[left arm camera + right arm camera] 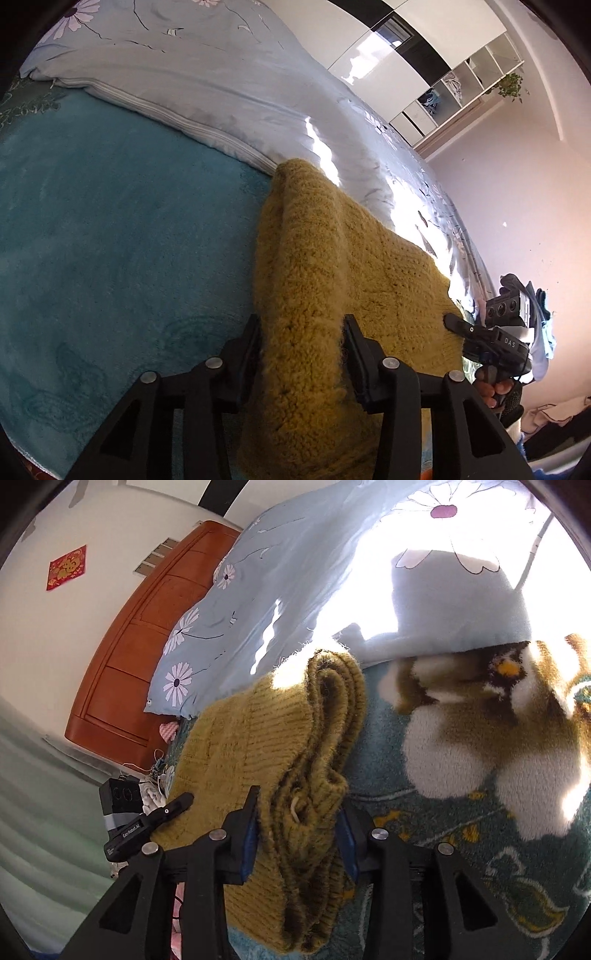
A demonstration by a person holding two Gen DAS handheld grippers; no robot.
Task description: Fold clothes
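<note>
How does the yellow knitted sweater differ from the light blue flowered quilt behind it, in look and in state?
The yellow sweater is thick, fuzzy knit in one plain colour; the flowered quilt is smooth, shiny cloth printed with daisies. The sweater is bunched in folds and gripped at its edges by the left gripper and the right gripper; the quilt lies loose, held by nothing. Both rest on the teal blanket.

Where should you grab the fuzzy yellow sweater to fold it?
Grip the fuzzy mustard-yellow knitted sweater by its bunched near edge, one tool at each end, coming in low over the teal plush blanket. The layered folds there are thick enough to pinch; both tools already clamp them.
</note>
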